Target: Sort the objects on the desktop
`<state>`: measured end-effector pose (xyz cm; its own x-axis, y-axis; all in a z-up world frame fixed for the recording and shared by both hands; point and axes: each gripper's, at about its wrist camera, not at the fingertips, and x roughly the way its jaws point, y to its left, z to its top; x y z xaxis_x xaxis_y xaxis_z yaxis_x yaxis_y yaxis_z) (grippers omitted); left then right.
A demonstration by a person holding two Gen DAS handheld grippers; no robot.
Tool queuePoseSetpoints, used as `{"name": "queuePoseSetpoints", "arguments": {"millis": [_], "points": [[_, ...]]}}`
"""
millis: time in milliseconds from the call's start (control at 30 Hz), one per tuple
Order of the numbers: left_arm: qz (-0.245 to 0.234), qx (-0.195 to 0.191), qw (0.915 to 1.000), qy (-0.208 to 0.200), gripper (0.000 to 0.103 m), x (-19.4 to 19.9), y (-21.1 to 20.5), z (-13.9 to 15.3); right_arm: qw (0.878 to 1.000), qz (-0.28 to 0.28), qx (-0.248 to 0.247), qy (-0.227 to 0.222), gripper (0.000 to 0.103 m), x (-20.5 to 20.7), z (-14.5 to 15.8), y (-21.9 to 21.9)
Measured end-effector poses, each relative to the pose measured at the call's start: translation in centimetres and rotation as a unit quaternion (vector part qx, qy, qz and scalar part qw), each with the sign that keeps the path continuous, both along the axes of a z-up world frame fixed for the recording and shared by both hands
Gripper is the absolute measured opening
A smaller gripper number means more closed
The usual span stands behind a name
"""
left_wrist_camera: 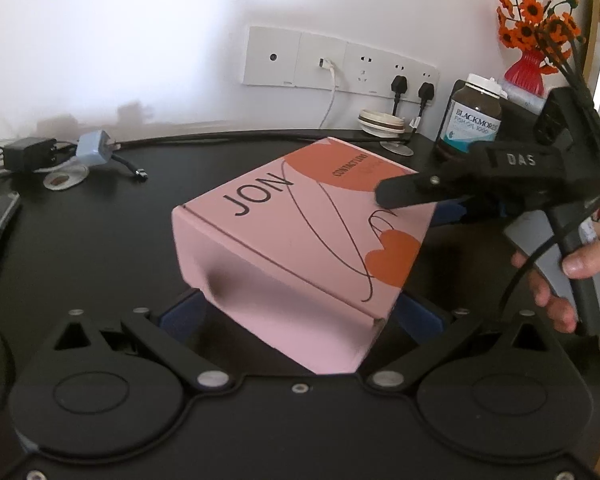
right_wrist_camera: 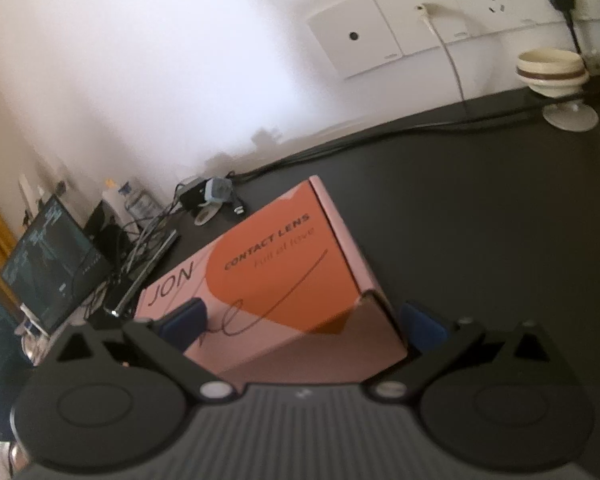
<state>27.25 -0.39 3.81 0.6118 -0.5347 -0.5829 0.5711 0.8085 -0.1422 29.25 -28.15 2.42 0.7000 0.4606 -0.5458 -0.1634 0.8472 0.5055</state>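
Note:
A pink box [left_wrist_camera: 300, 236] printed "JON" with orange hearts hangs tilted above the black desk [left_wrist_camera: 100, 248]. My left gripper [left_wrist_camera: 300, 312] has its blue pads [left_wrist_camera: 182, 312] pressed against both sides of the near lower end. The right gripper [left_wrist_camera: 412, 204], held by a hand [left_wrist_camera: 572, 276], clamps the far right end, one finger on the top face. In the right wrist view the same box [right_wrist_camera: 284, 280], reading "CONTACT LENS", sits between the right gripper [right_wrist_camera: 304, 324] fingers, with one blue pad [right_wrist_camera: 186, 322] over its top face.
A brown supplement bottle [left_wrist_camera: 474, 120], a striped bowl [left_wrist_camera: 382, 120] and orange flowers in a red vase [left_wrist_camera: 532, 40] stand at the back right. Power adapters and cables [left_wrist_camera: 32, 152] and a tape roll [left_wrist_camera: 60, 180] lie back left. A lit screen [right_wrist_camera: 56, 264] stands far left.

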Motion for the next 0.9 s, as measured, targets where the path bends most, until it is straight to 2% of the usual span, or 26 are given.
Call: {"name": "queuePoseSetpoints", "arguments": {"millis": [133, 200, 300, 367, 567, 700, 900], "points": [[0.006, 0.013, 0.9999, -0.005, 0.103, -0.2, -0.2, 0.1, 1.000, -0.011, 0.006, -0.007, 0.102, -0.5, -0.2, 0.0], [0.009, 0.035, 0.9992, -0.017, 0.103, -0.6, -0.8, 0.1, 1.000, -0.016, 0.006, -0.010, 0.102, -0.6, -0.3, 0.2], [0.016, 0.081, 0.9965, -0.013, 0.103, -0.7, -2.1, -0.2, 1.000, -0.016, 0.006, -0.009, 0.102, -0.5, -0.3, 0.2], [0.022, 0.092, 0.9953, -0.017, 0.103, -1.0, -2.4, -0.5, 1.000, -0.012, 0.006, -0.005, 0.102, -0.3, -0.2, 0.1], [0.019, 0.104, 0.9936, -0.039, 0.103, -1.5, -2.5, -0.5, 1.000, -0.001, 0.008, 0.000, 0.102, 0.0, -0.1, -0.1], [0.018, 0.113, 0.9930, -0.029, 0.103, -1.4, -2.8, -0.7, 1.000, -0.014, 0.006, -0.012, 0.102, -0.5, -0.2, 0.2], [0.017, 0.094, 0.9954, -0.002, 0.103, -0.6, -2.3, -0.8, 1.000, -0.016, -0.003, -0.018, 0.102, -0.7, 0.0, 0.5]]}}
